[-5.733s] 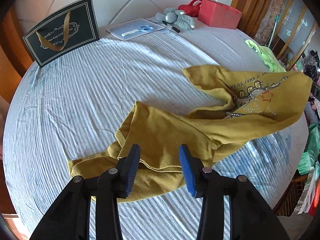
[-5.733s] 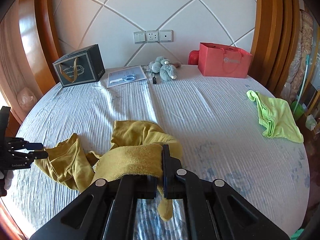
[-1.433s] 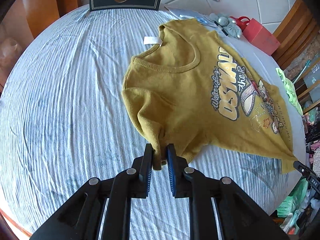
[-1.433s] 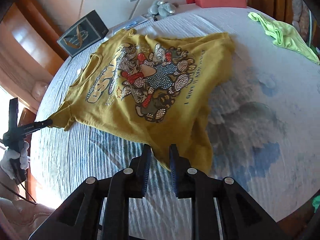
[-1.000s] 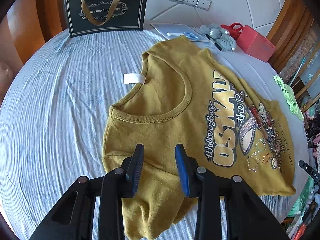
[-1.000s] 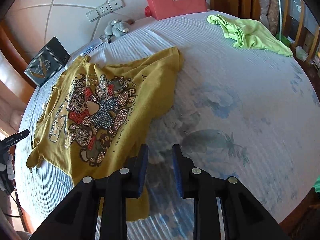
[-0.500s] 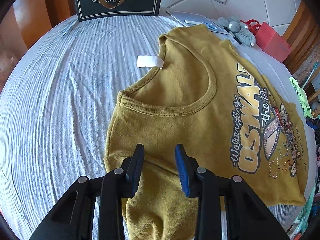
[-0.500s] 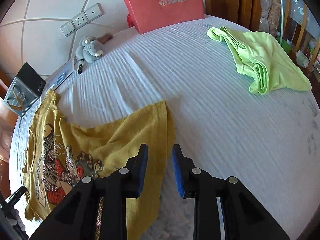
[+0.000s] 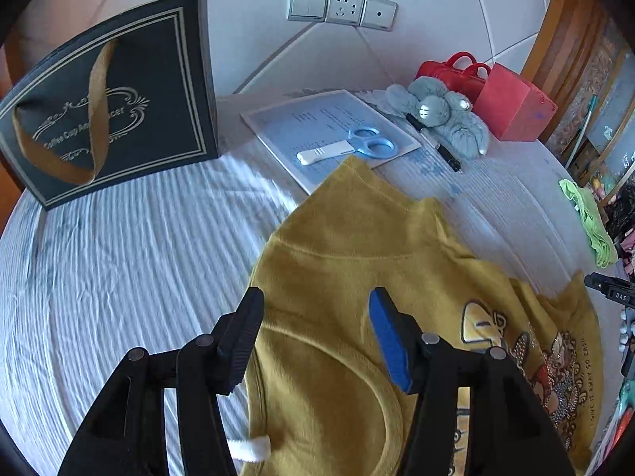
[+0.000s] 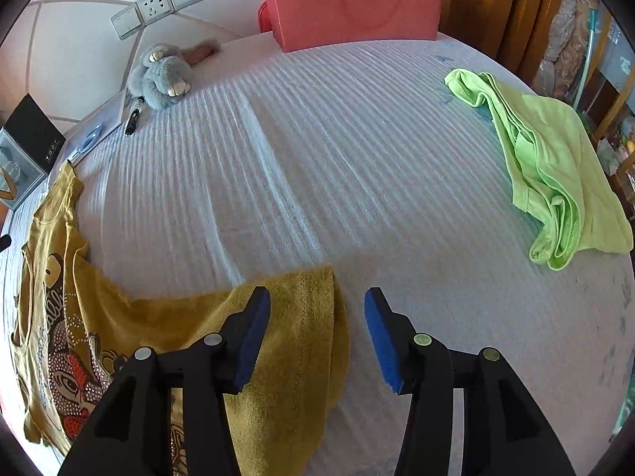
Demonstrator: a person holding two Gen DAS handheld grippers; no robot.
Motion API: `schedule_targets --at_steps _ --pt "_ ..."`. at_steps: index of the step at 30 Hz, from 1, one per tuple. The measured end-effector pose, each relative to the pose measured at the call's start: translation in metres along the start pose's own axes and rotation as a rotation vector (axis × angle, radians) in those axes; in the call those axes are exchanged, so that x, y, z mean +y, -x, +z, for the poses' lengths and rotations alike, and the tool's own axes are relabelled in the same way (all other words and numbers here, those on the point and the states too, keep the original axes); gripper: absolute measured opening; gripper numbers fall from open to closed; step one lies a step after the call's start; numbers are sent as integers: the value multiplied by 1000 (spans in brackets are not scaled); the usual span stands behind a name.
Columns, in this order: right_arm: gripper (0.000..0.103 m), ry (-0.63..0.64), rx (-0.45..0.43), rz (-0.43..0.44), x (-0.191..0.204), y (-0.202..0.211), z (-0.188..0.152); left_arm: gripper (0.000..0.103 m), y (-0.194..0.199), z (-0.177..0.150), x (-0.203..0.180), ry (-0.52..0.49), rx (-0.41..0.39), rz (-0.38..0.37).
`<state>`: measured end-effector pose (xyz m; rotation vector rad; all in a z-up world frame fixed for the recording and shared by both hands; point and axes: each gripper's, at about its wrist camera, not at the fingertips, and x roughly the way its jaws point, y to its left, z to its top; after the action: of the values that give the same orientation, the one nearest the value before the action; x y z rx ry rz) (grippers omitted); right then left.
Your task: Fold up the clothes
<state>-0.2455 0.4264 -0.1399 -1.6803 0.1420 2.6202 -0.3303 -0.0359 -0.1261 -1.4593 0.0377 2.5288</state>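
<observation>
On the striped bed [image 10: 357,150] the yellow tee [image 9: 357,277] lies print-up, collar under the wide-open left gripper [image 9: 315,325], hem corner probably under the equally empty right gripper [image 10: 317,325].

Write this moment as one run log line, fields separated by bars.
stage: shirt spread, unfolded | left gripper: open over yellow T-shirt shoulder | right gripper: open at hem corner | green garment: apart

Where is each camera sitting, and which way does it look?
Left wrist: on the left gripper, open, looking over the yellow T-shirt toward the black gift bag and scissors.
Right wrist: on the right gripper, open, at the T-shirt's hem corner, facing the red bag and green garment.
Both show the T-shirt, grey plush toy and wall sockets.
</observation>
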Motion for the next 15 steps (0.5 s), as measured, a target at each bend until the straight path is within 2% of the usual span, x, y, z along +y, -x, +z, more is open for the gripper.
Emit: schedule_targets --at_steps 3,8,11,15 --pt "58 -8 4 0 -5 -3 1 56 -31 22 1 -33 20 7" --pt "58 6 19 16 -5 -10 -1 56 -73 34 4 -80 74 11" --pt "58 32 16 8 -1 -13 0 56 -80 31 -3 -141 70 18" --pt "58 52 10 -2 3 -17 2 47 -83 27 -2 -105 63 29"
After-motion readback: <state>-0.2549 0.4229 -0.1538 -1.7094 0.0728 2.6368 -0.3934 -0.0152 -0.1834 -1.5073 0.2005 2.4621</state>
